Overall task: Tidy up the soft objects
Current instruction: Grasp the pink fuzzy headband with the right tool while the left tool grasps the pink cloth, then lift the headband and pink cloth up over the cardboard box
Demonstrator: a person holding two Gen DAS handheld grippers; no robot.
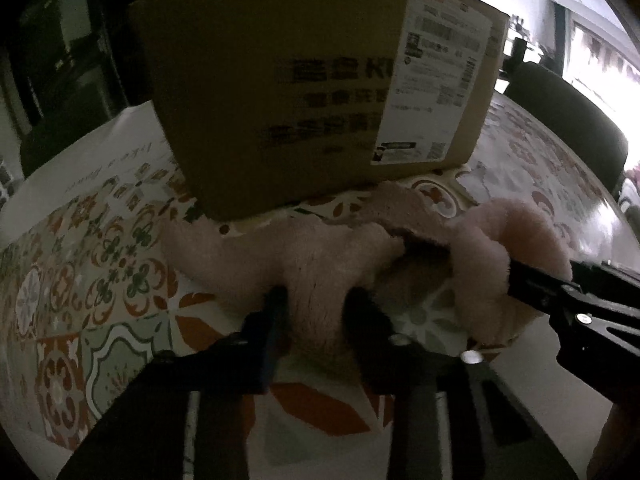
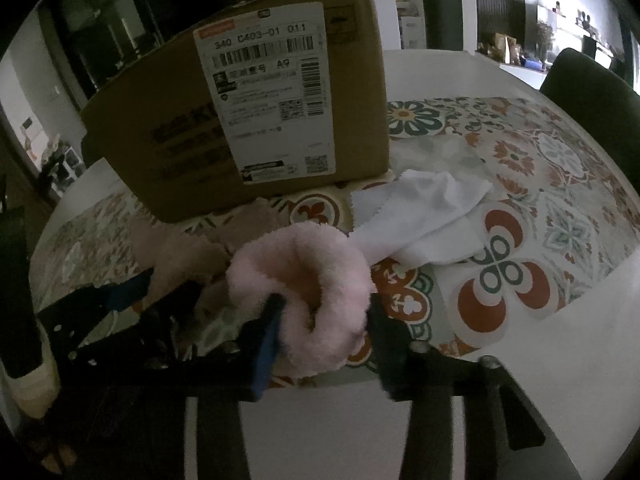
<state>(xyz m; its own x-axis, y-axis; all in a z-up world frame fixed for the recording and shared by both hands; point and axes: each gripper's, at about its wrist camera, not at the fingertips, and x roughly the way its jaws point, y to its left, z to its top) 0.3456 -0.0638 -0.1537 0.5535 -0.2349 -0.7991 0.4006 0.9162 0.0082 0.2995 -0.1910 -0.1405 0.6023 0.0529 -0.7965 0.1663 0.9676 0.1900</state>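
A dim room is seen, with a dark chair (image 2: 592, 96) at the far right and a white tabletop (image 2: 540, 364) covered by a tile-patterned mat (image 2: 520, 240) in orange and green. At the back of the mat a tall cardboard box (image 1: 288, 96) is stood upright, a white shipping label (image 2: 272, 92) pasted on its near face. Just right of the box a thin white cloth (image 2: 432, 216) is left crumpled on the mat, smooth and partly folded.

In front of the box a pink fluffy fabric (image 1: 360, 256) is spread, its long axis running left to right between the two claws. Its pile is thick and plush; the right end is curled into a loose roll.

The left claw (image 1: 316, 300) is pressed together on a bunched fold at the near edge of the fabric. The right claw (image 2: 324, 312) is pinching the rolled end, the plush bulging between the fingers. The fabric is thus held at both ends directly ahead of each claw, and the box lies straight beyond it, seemingly the likely destination.
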